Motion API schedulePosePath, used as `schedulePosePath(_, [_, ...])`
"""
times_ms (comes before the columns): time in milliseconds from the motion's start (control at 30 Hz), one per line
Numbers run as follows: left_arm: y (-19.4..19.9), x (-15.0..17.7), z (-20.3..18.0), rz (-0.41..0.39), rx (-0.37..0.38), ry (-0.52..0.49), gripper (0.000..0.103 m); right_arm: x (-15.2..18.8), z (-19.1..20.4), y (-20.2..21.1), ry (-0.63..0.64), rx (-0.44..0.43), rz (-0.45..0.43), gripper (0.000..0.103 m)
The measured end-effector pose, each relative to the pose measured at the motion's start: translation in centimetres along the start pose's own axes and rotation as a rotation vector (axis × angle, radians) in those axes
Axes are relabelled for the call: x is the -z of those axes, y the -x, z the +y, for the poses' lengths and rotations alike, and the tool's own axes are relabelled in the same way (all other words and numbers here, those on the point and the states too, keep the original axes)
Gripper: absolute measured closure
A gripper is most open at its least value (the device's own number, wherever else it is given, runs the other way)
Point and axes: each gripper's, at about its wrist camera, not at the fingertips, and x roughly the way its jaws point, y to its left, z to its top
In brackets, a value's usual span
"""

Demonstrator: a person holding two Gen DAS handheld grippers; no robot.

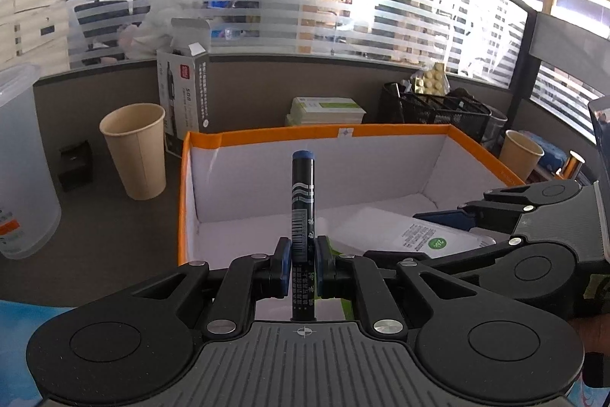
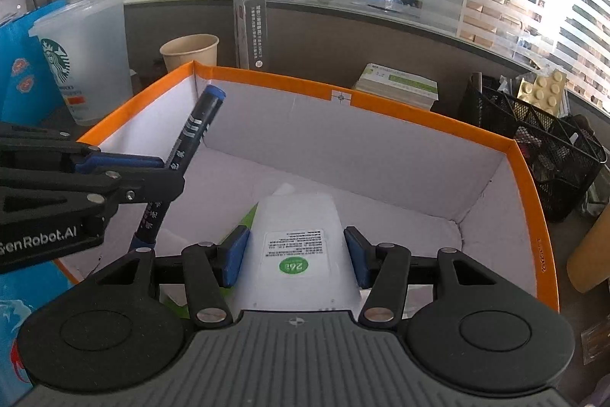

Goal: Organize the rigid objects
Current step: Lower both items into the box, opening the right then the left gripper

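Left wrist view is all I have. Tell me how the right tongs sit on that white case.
Observer: In the right wrist view, the right tongs straddle the white case, with a blue pad against each side.
Operator: Noted. My left tongs hold the marker. Now name the blurry cup on my left.
Observer: It is a translucent cup with a green Starbucks logo, standing just outside the left wall of the orange-rimmed box.
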Motion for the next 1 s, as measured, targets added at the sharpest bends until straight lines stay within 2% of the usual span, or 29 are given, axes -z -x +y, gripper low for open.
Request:
schedulePosePath(633, [-0.7, 0.4, -0.6, 0.007, -0.024, -0.04, 0.092, -0.2, 0.3, -0.2, 0.008, 0.026, 0.002, 0.051])
schedulePosePath(733, [-0.5, 0.4, -0.5, 0.002, -0.015, -0.036, 0.092, 0.0, 0.1, 0.1, 0.001, 0.046, -0.008, 0.044])
schedulePosePath(800, [-0.3, 0.5, -0.3, -0.01, -0.009, -0.022, 0.09, 0.0, 0.0, 0.6, 0.009, 0.069, -0.038, 0.035])
schedulePosePath(933, [0.4, 0.4, -0.2, -0.028, -0.023, -0.005, 0.088, -0.1, -0.5, 2.4, -0.014, 0.07, -0.093, 0.026])
schedulePosePath(1000, [1.0, 0.5, -0.3, -0.041, -0.026, 0.003, 0.083, -0.2, -0.6, 3.8, -0.021, 0.068, -0.128, 0.02])
